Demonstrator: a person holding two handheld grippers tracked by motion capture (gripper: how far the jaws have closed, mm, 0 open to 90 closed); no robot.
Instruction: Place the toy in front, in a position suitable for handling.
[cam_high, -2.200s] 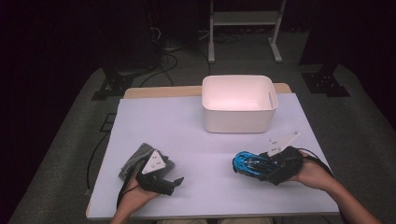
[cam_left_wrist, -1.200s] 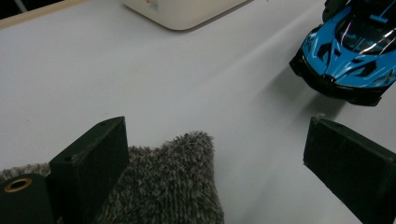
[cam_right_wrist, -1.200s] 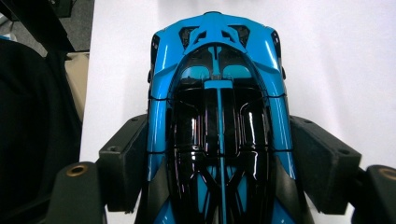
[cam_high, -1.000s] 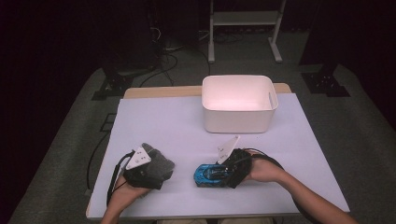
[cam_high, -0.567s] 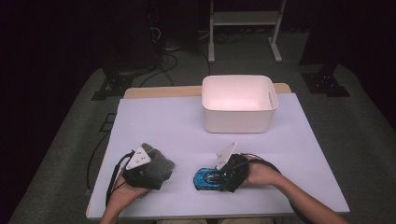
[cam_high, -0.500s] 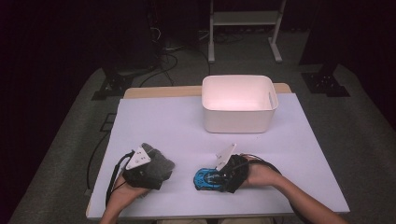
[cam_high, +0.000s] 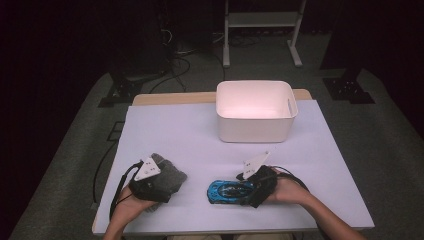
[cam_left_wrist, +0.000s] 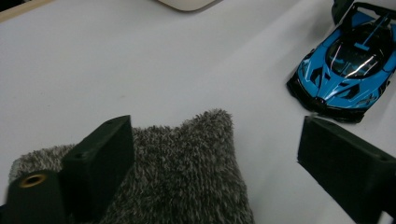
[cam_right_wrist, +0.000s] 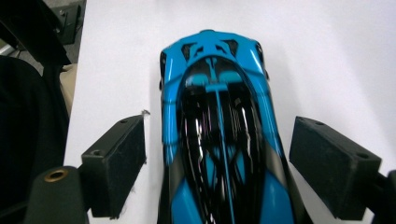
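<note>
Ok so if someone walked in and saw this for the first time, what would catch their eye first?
Probably the bright blue toy car near the front edge of the white table, sitting between the open jaws of the right gripper, which have just been opening. Next, the white bin glowing at the far side. Then the fuzzy grey cloth at front left, under the left gripper.

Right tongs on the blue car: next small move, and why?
Probably back the right tongs straight off the blue toy car. Their jaws have just been opening and stand clear of both its sides, and the car sits flat on the white table, so it looks released.
</note>
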